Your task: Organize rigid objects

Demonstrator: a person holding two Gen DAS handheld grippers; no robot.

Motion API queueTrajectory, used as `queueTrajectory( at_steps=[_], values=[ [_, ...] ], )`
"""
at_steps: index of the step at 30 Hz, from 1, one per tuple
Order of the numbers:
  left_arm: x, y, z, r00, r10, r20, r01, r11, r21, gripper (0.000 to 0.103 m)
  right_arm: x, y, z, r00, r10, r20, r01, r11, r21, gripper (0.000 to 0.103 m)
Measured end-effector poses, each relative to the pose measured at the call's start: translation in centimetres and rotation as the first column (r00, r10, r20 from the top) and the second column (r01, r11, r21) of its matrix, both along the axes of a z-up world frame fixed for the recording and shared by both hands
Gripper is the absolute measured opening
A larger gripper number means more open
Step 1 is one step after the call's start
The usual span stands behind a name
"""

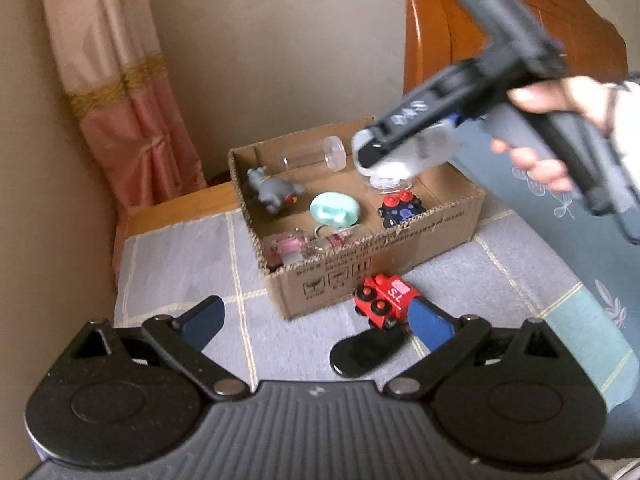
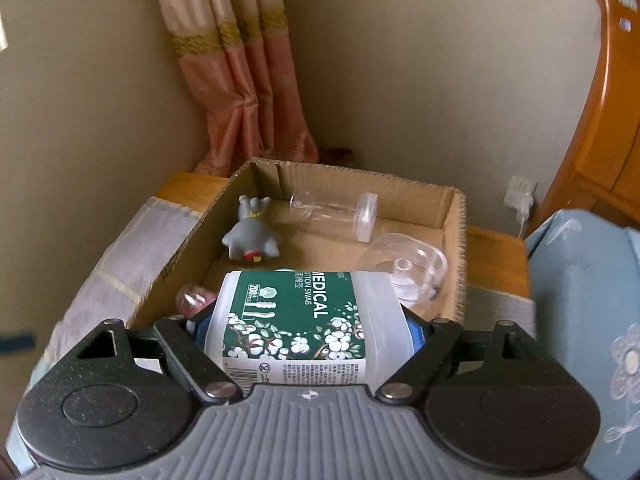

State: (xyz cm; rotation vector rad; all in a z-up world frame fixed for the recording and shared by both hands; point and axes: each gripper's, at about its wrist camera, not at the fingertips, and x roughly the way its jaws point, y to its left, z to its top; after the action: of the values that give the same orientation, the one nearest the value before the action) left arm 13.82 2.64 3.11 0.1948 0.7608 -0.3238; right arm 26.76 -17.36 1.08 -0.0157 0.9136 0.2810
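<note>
Left wrist view
- Carrying gripper: we see the right gripper (image 1: 374,150) up at the far right, over the far right part of the cardboard box (image 1: 400,248), its jaws clamped on the swab container (image 1: 416,152).
- Container axis: it lies roughly level, long axis across the jaws; we judge the release point sits just below, inside the box.
- Our idle gripper: the left gripper (image 1: 316,320) hovers low and near, jaws spread wide, holding nothing.
- Nearer arm for the leftovers: the red toy train (image 1: 386,300) lies on its side outside the box, against the near wall and just beside our right blue pad; the flat black oval piece (image 1: 366,350) lies nearer, between the fingers. The left gripper is plainly closer to both.
- Box contents: grey elephant figure (image 1: 272,192), mint oval case (image 1: 334,208), black toy with red wheels (image 1: 400,208), clear cylinder (image 1: 316,154), pinkish clear items at the near left corner.

Right wrist view
- Grip: the jaws pinch the container (image 2: 304,320) by its sides.
- Material: translucent hard plastic, smooth, with a glossy green floral label reading "MEDICAL".
- Landing spot: bare cardboard floor beyond the container, between the elephant (image 2: 248,240) and a clear dome-shaped piece (image 2: 412,268); the clear cylinder (image 2: 336,212) rests on its side by the far wall.
- Surface: corrugated, ragged-edged box on a pale quilted cover (image 2: 100,280).
</note>
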Motion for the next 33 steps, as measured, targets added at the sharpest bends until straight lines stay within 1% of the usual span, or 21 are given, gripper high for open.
queueTrajectory(
  at_steps=[5, 9, 11, 12, 14, 15, 20, 25, 29, 33],
  values=[
    [-1.3, 0.6, 0.1, 0.999, 0.036, 0.029, -0.037, 0.999, 0.02, 0.098, 2.8, 1.9, -1.7, 0.999, -0.039, -0.037, 0.039, 0.999, -0.019, 0.086],
    [-1.7, 1.1, 0.1, 0.998, 0.056, 0.04, -0.056, 0.998, 0.012, 0.098, 4.4, 3.0, -2.3, 0.998, -0.064, -0.028, 0.063, 0.998, -0.025, 0.087],
    [-1.7, 1.2, 0.0, 0.997, 0.066, 0.04, -0.066, 0.998, 0.011, 0.098, 5.1, 3.4, -2.6, 0.998, -0.056, -0.033, 0.055, 0.998, -0.017, 0.087],
    [-1.8, 1.3, -0.1, 0.997, 0.069, 0.042, -0.07, 0.998, 0.011, 0.098, 5.2, 3.5, -2.7, 0.998, -0.054, -0.032, 0.053, 0.998, -0.024, 0.089],
    [-1.9, 1.3, -0.2, 0.997, 0.069, 0.041, -0.07, 0.997, 0.012, 0.098, 5.1, 3.6, -2.8, 0.997, -0.067, -0.027, 0.066, 0.997, -0.037, 0.096],
    [-2.0, 1.3, -0.3, 0.997, 0.071, 0.04, -0.072, 0.997, 0.012, 0.098, 4.9, 3.6, -2.7, 0.998, -0.062, -0.026, 0.061, 0.998, -0.031, 0.099],
    [-1.8, 1.4, -0.7, 0.995, 0.089, 0.046, -0.09, 0.996, 0.021, 0.098, 3.4, 2.8, -2.4, 0.998, -0.059, -0.029, 0.059, 0.998, -0.003, 0.103],
    [-1.7, 1.4, -1.1, 0.992, 0.12, 0.043, -0.12, 0.993, -0.002, 0.098, 1.1, 2.3, -1.9, 0.999, -0.051, -0.014, 0.05, 0.998, -0.023, 0.103],
    [-1.8, 1.4, -1.5, 0.986, 0.161, 0.047, -0.162, 0.987, 0.008, 0.098, -1.7, 2.1, -1.5, 0.999, -0.037, 0.014, 0.037, 0.999, -0.026, 0.103],
    [-1.7, 1.9, -2.2, 0.979, 0.204, 0.028, -0.204, 0.979, 0.003, 0.098, -5.0, 1.9, -1.7, 0.997, -0.051, 0.053, 0.054, 0.997, -0.048, 0.103]
  ],
)
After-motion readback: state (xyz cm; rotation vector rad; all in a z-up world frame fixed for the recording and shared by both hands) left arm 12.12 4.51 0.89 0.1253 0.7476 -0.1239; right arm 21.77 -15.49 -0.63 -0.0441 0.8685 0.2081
